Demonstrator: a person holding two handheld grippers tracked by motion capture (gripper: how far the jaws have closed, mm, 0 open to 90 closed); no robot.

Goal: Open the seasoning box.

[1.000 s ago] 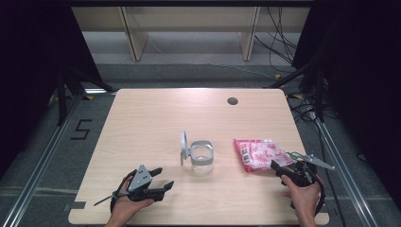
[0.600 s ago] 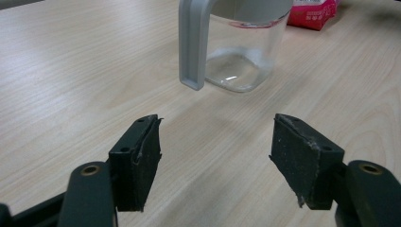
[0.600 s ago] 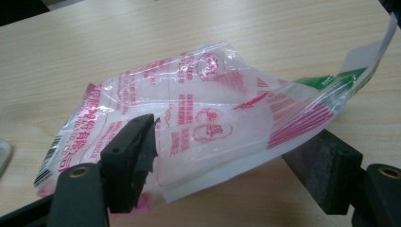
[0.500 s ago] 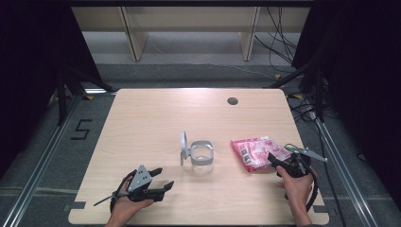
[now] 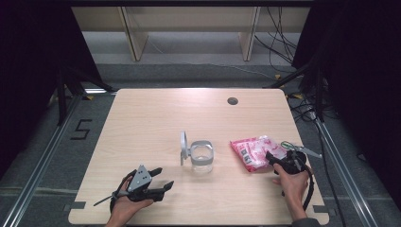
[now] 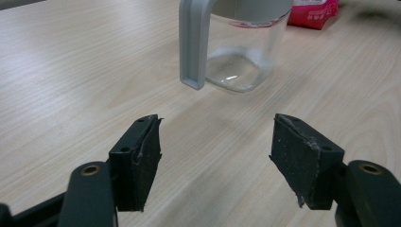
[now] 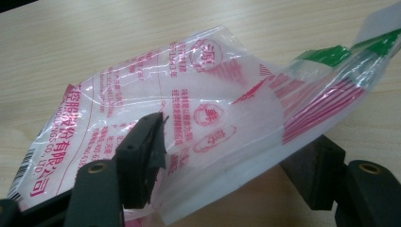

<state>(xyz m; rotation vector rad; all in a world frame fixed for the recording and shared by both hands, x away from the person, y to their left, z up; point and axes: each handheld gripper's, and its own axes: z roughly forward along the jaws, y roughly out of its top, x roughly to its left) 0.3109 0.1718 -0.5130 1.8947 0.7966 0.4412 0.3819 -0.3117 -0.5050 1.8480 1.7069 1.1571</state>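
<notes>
The right gripper (image 5: 273, 158), at 4 o'clock on the table (image 5: 156, 118), has just been closing its jaws around the bag's (image 5: 255, 150) edge; the film lies between the still-spread pads. The left gripper (image 5: 161, 178), at 7 o'clock, holds its jaws wide apart, aimed at the jar (image 5: 201, 157) mid-table.
</notes>
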